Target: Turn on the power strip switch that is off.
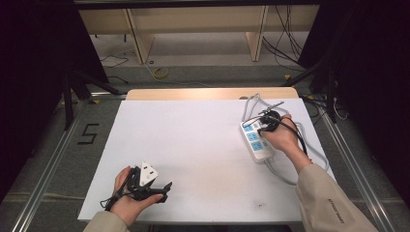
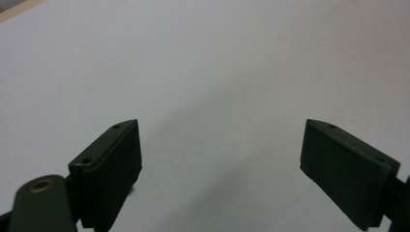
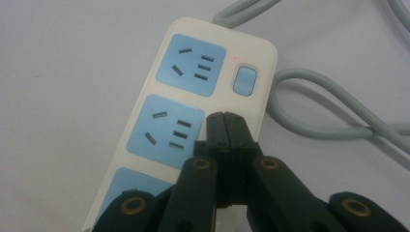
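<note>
A white power strip (image 1: pixel 255 140) with blue sockets lies at the right of the white table. In the right gripper view the power strip (image 3: pixel 193 96) shows a blue switch (image 3: pixel 244 80) with a small red light beside it. My right gripper (image 3: pixel 226 118) is shut with nothing between its jaws, tips over the strip beside the middle socket, a little below the switch. From above, the right gripper (image 1: pixel 269 122) sits over the strip's far end. My left gripper (image 1: pixel 164 189) rests near the front left edge, jaws wide apart over bare table (image 2: pixel 217 72).
The strip's grey cable (image 3: pixel 329 111) loops on the table to its right and behind it. Beyond the table (image 1: pixel 193 140) are a wooden shelf frame (image 1: pixel 193 29), floor cables and dark stands on both sides.
</note>
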The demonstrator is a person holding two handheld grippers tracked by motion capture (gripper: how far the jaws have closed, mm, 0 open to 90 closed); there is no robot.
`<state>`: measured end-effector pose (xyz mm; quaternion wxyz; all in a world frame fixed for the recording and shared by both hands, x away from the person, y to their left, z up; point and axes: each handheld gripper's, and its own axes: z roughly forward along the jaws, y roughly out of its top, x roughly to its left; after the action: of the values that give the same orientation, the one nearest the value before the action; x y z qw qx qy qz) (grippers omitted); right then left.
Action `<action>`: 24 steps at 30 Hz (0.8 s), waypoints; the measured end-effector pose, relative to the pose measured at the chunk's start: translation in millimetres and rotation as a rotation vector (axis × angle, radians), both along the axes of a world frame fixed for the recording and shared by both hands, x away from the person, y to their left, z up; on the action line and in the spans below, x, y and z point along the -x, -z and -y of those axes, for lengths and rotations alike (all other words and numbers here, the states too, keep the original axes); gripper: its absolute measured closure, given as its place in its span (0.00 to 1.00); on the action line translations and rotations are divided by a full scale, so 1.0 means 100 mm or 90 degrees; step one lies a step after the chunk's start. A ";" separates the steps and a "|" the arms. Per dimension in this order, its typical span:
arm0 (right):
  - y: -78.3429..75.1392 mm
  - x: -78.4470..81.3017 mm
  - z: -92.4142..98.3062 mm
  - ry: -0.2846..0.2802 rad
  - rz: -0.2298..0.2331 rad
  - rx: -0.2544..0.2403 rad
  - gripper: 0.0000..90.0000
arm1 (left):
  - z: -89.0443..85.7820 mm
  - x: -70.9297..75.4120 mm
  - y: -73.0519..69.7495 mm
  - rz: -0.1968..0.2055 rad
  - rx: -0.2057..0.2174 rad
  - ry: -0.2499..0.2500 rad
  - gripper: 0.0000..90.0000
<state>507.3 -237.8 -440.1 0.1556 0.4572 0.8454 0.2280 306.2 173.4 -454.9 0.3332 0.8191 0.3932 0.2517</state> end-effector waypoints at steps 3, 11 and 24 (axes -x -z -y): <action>0.00 -0.01 0.00 0.003 -0.005 -0.001 1.00 | 0.00 0.00 0.00 0.000 0.000 0.000 0.16; -0.01 -0.03 -0.01 0.005 -0.016 0.000 1.00 | 0.01 0.00 0.00 -0.001 0.002 0.001 0.16; -0.02 -0.05 -0.01 0.005 -0.024 0.002 1.00 | 0.01 0.00 0.01 -0.003 0.001 0.002 0.16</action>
<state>511.9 -236.7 -438.4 0.1410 0.4649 0.8466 0.2173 306.5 172.6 -455.4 0.3334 0.8201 0.3927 0.2491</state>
